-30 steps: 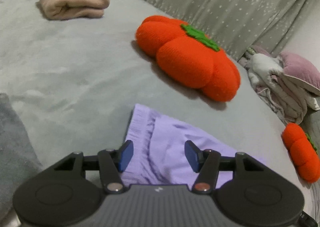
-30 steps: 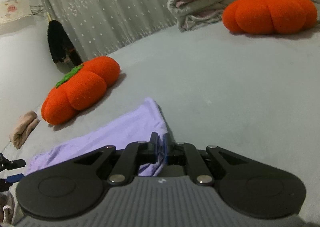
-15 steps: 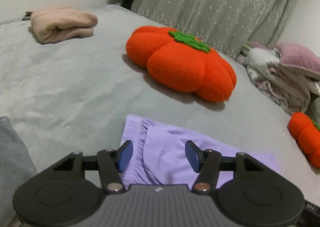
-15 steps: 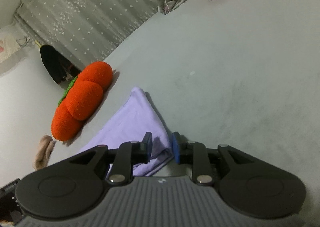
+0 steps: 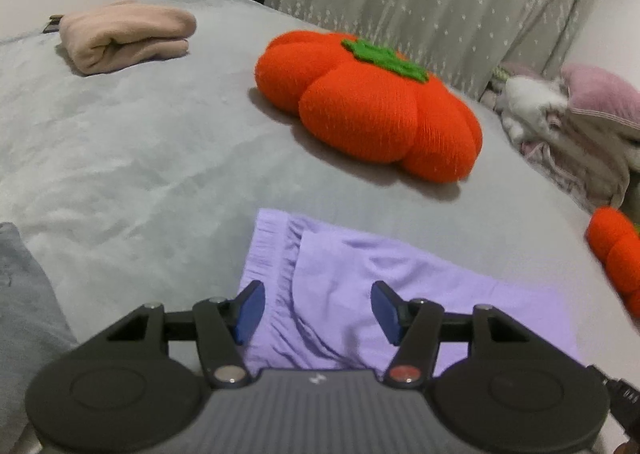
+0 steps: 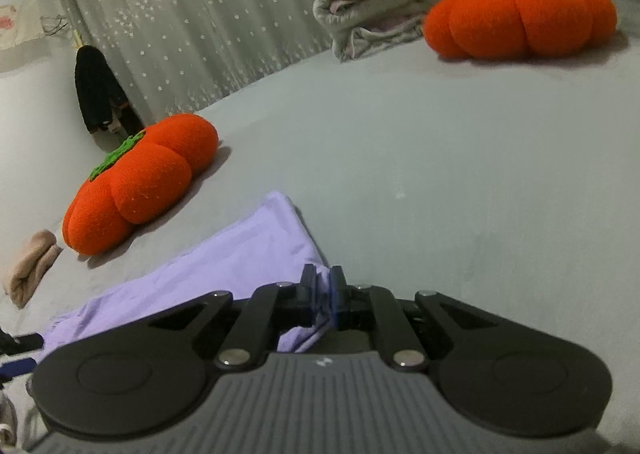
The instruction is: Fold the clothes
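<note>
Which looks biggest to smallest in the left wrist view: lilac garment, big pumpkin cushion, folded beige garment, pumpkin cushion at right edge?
As they look in that view:
1. lilac garment, though it lies nearest the camera
2. big pumpkin cushion
3. folded beige garment, farthest off
4. pumpkin cushion at right edge, cut off by the frame, so unsure

Orange pumpkin cushions: two, one (image 5: pixel 372 110) beyond the lilac garment, one (image 6: pixel 520 16) beside the bedding pile. Lilac garment (image 5: pixel 360 294): one. Folded beige garment (image 5: pixel 124 34): one, left of the nearer cushion. Bedding pile (image 5: pixel 572 126): one. Grey cloth (image 5: pixel 24 314): one, left of the lilac garment.
</note>
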Demonstrator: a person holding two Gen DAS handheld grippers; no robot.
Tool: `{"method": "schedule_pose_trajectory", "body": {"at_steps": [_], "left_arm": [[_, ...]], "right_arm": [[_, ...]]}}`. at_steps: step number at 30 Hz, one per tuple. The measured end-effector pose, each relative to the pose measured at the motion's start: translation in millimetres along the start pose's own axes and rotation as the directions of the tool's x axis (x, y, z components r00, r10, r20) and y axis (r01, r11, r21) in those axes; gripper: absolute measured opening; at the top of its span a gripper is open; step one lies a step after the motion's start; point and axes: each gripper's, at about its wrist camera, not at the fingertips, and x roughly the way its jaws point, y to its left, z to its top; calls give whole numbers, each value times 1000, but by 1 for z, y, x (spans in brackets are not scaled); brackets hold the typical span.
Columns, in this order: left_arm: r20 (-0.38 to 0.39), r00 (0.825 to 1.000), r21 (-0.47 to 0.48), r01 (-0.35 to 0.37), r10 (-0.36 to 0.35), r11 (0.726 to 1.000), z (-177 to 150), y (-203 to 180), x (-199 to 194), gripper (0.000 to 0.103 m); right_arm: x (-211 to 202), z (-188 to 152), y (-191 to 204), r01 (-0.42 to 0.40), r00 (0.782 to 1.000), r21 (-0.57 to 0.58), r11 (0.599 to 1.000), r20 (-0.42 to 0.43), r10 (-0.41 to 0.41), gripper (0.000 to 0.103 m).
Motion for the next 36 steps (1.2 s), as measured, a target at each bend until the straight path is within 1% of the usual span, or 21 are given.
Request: {"method": "schedule_pose_trajectory", "body": {"at_steps": [4, 9, 11, 14, 15, 17, 20, 23, 25, 28, 31, 34, 36], "left_arm": [[3, 999, -90, 33, -33, 995, 6, 16, -4, 62], [31, 998, -163, 59, -55, 985, 15, 33, -14, 62], [38, 997, -184, 74, -68, 980, 18, 38, -16, 62], [49, 996, -203, 89, -80, 975, 20, 41, -18, 62], [52, 995, -209, 93, -84, 974, 21, 42, -18, 62], [58, 995, -218, 94, -84, 971, 22, 45, -19, 62], [58, 995, -230, 90, -78, 969, 23, 50, -19, 62], [56, 996, -234, 86, -75, 968, 23, 53, -18, 62], [52, 996, -235, 87, -77, 968, 23, 53, -16, 62], [48, 995, -233, 91, -82, 968, 23, 52, -15, 62], [50, 995, -227, 96, -87, 969, 24, 52, -15, 62], [45, 994, -218, 102, -95, 970, 23, 51, -14, 62], [37, 994, -206, 112, -106, 972, 22, 48, -13, 63]], "right_arm": [[-5, 4, 17, 24, 999, -67, 997, 48, -21, 8], [-10, 9, 51, 48, 990, -216, 975, 139, -18, 8], [-11, 7, 69, 39, 984, -271, 962, 178, 11, 8], [-14, -2, 104, -16, 970, -362, 932, 222, 103, 8], [-14, -7, 118, -39, 964, -398, 917, 228, 139, 8], [-10, -24, 151, -88, 956, -486, 870, 203, 210, 8], [3, -56, 200, -176, 944, -584, 793, 130, 305, 8], [16, -95, 234, -243, 937, -677, 695, 21, 347, 8], [20, -114, 243, -281, 934, -712, 644, -50, 353, 8], [24, -121, 243, -304, 932, -723, 620, -92, 350, 8], [29, -107, 234, -313, 933, -687, 656, -92, 348, 8], [23, -97, 229, -312, 931, -674, 669, -78, 356, 8], [24, -93, 226, -335, 925, -655, 677, -93, 368, 8]]}}
